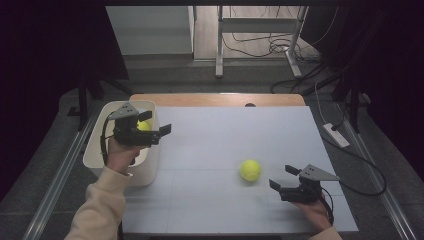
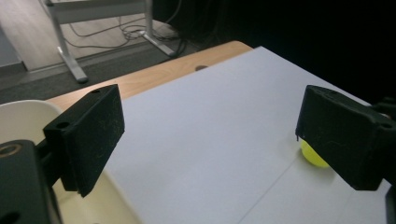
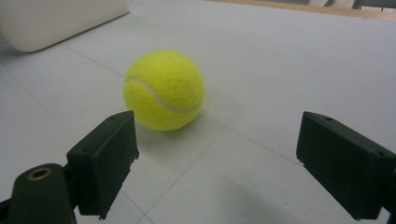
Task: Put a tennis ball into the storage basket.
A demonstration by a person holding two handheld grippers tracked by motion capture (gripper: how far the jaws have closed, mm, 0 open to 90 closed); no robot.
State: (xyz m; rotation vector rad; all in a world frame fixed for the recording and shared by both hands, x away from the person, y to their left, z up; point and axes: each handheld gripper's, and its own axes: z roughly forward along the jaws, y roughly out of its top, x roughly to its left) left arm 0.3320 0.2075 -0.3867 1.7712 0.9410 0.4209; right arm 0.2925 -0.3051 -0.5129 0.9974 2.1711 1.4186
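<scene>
I am putting tennis balls into the white bin (image 1: pixel 97 152) at the left edge of the surface (image 1: pixel 225 135). My left tongs (image 1: pixel 156 122) hang over the bin's near corner, jaws apart with nothing between them; a yellow ball (image 1: pixel 144 126) already lies in the bin just behind them. The other tennis ball (image 1: pixel 250 170) rests on the surface, near my right tongs (image 1: pixel 282 177), which point at it with jaws spread wide and not yet touching it. In the right gripper view the ball (image 3: pixel 164 90) sits just ahead of the jaws, slightly toward the left one.

I judge the step in hand to be the pickup of this second ball. The next move calls for easing the right tongs forward until the ball sits between the jaws, then closing gently so it does not roll off.

The ball in the bin is mostly hidden by my left tongs, and the bin's depth I cannot make out.
</scene>
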